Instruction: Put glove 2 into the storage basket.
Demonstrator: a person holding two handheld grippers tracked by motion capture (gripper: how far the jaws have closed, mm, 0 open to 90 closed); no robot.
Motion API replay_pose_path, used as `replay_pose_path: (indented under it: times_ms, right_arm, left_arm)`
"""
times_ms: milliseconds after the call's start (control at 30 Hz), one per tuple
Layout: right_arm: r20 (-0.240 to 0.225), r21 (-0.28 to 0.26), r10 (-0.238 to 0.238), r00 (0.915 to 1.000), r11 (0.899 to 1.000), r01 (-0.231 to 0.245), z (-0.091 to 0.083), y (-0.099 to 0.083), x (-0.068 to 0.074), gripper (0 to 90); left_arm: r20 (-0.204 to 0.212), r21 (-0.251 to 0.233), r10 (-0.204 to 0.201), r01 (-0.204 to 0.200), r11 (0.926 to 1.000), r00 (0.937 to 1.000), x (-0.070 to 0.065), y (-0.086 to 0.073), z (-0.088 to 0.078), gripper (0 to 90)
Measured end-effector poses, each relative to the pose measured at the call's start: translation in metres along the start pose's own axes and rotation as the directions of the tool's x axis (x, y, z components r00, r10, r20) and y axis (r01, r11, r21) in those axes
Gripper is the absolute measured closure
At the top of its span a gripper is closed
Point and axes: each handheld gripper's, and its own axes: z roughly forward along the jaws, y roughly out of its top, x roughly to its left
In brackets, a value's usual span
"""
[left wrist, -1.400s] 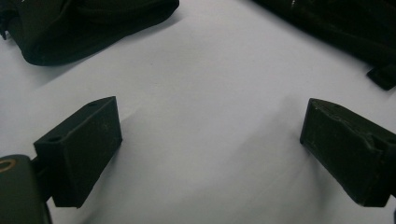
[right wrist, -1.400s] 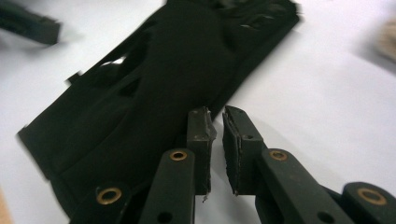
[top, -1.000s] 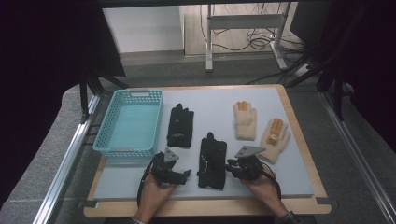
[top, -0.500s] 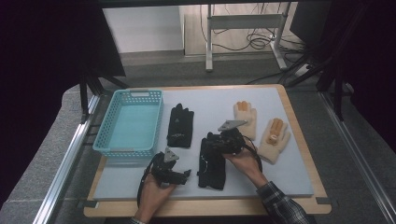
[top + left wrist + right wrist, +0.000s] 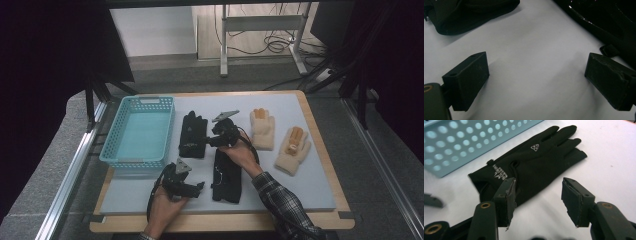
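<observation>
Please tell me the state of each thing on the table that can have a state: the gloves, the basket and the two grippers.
Far black glove: flat, untouched.
Near black glove: flat, not held.
Two cream gloves: flat, side by side, apart.
Blue basket: upright, nothing inside.
Right gripper: fingers just been opening, nothing between them, at the far black glove.
Left gripper: open, over bare table.

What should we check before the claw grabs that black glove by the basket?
1. Right gripper jaws open, nothing between them: ok.
2. Far black glove lies flat, nothing on it: ok.
3. Jaws lined up over the glove's edge: ok, one pad sits over it.
4. Basket has room inside: ok.
5. Left gripper out of the way, open over the table: ok.
6. Near black glove clear of the right arm: not ok, the arm reaches over it.
</observation>
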Motion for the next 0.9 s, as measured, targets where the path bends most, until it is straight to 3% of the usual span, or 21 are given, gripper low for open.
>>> replay_pose_path:
  times_ms: [400,533,600,733,767,900]
  right_arm:
    - [0.005,0.044,0.011,0.9999,0.999,-0.011,0.051,0.019,0.0,35.5]
    - [0.012,0.062,-0.022,0.9997,0.998,0.021,0.061,0.021,0.003,34.2]
    - [0.045,0.093,-0.032,0.9985,0.995,0.028,0.069,0.022,0.004,35.0]
    - [0.035,0.093,-0.004,0.9994,0.996,0.001,0.071,0.021,0.002,43.5]
    - [0.043,0.104,0.011,0.999,0.994,-0.015,0.07,0.021,0.003,54.3]
    - [0.059,0.122,0.021,0.998,0.992,-0.029,0.069,0.023,0.003,65.9]
  left_arm:
    - [0.001,-0.002,-0.001,0.001,1.0,1.0,0.0,0.0,0.0,5.8]
    - [0.001,-0.002,-0.001,0.001,1.0,1.0,0.0,0.0,0.0,5.8]
    - [0.001,-0.002,0.0,0.0,1.0,1.0,0.0,0.0,0.0,5.8]
    - [0.001,-0.001,-0.001,0.001,1.0,1.0,0.0,0.0,0.0,5.7]
    - [0.001,-0.001,-0.001,0.001,1.0,1.0,0.0,0.0,0.0,5.7]
    - [0.0,0.0,-0.001,0.001,1.0,1.0,0.0,0.0,0.0,5.7]
